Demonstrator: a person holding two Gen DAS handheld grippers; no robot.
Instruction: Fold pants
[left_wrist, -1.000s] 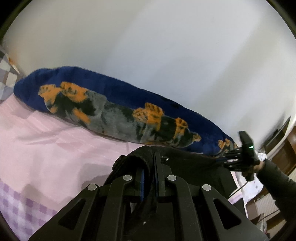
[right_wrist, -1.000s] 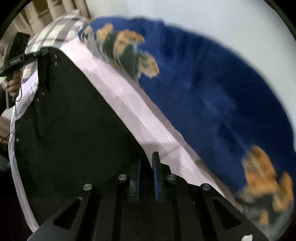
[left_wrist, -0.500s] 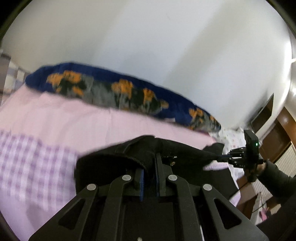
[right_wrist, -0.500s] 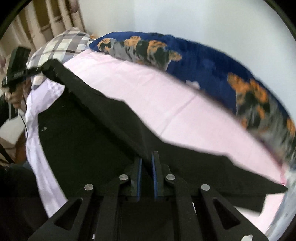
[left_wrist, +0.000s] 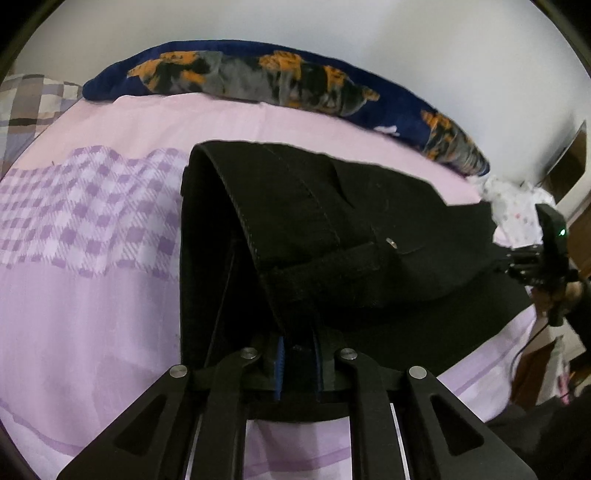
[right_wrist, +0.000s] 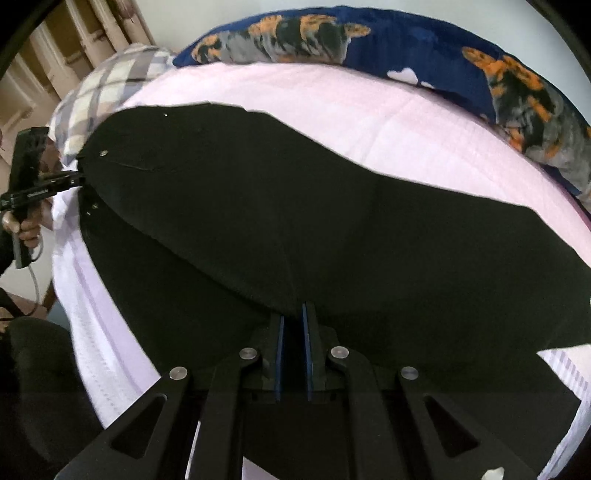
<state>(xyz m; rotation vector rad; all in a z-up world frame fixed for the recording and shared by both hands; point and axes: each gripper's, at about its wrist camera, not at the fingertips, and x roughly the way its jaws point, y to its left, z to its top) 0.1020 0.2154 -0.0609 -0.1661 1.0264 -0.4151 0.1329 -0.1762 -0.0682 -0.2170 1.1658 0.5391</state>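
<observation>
Gripping black pants (left_wrist: 369, 229) at both ends, lifted over pink bedsheet (left_wrist: 92, 314).
Left gripper (left_wrist: 298, 363) clamped on waistband, right gripper (right_wrist: 292, 354) clamped on leg fabric; blue blanket (right_wrist: 424, 48) beyond, along far wall.

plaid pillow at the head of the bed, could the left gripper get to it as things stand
Probably not yet: the left gripper is shut on the black pants, so it would have to let go first. The plaid pillow lies beyond bare pink sheet.
</observation>
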